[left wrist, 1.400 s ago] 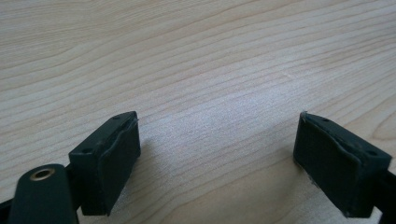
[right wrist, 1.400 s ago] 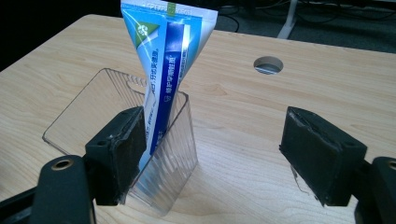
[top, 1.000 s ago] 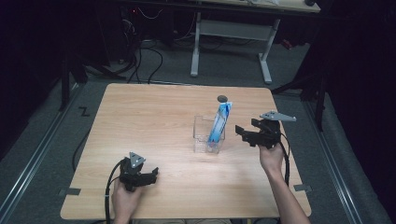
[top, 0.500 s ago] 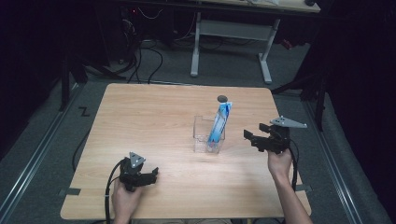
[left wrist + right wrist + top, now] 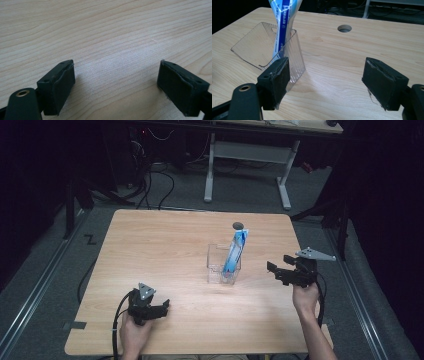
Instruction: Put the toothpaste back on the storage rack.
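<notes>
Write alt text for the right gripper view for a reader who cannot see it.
A blue and white plastic tube stands tilted in a clear ribbed plastic container on a light wooden table. The right gripper points at it with its two black jaws wide open and empty; the container sits beside its left jaw. A round hole lies beyond.

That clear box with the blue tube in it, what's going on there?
A person sits at a wooden table with a hand-held tool in each hand. A blue-and-white tube stands leaning in a clear plastic box near the middle. The right tool, jaws open and empty, is held just right of the box, not touching it. The left tool rests open on the table near the front edge.
</notes>
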Motion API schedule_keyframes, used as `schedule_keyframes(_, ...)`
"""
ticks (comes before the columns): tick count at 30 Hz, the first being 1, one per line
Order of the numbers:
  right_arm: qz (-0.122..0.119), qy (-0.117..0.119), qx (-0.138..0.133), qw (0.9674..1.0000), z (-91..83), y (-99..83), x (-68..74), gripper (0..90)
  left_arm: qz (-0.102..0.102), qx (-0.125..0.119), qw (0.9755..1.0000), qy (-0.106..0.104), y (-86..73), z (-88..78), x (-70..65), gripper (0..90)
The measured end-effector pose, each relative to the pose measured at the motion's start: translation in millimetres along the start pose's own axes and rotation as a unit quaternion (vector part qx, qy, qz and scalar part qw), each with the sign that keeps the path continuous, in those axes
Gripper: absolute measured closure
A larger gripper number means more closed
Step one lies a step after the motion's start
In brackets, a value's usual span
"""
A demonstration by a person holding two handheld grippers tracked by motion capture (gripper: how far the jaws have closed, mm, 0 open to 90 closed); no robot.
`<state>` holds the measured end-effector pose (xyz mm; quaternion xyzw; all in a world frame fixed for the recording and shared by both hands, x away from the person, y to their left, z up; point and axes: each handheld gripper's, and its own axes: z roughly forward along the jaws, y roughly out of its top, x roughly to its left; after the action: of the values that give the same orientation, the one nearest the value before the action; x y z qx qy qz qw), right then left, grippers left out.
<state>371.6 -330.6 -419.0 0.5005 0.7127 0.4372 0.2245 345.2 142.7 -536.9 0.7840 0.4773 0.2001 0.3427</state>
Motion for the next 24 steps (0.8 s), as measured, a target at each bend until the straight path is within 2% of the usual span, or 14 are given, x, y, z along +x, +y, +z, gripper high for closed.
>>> schedule_keyframes(17,0.018,-0.006,-0.011,0.9998,-10.0,-20.0,-15.4,23.0,0.000,0.000,1.0000,0.000,0.0,0.0,0.0,14.8)
schedule_keyframes(24,0.021,-0.012,0.000,0.9997,-11.9,-32.0,-21.4,23.7,0.000,0.000,1.0000,0.000,0.0,0.0,0.0,14.7)
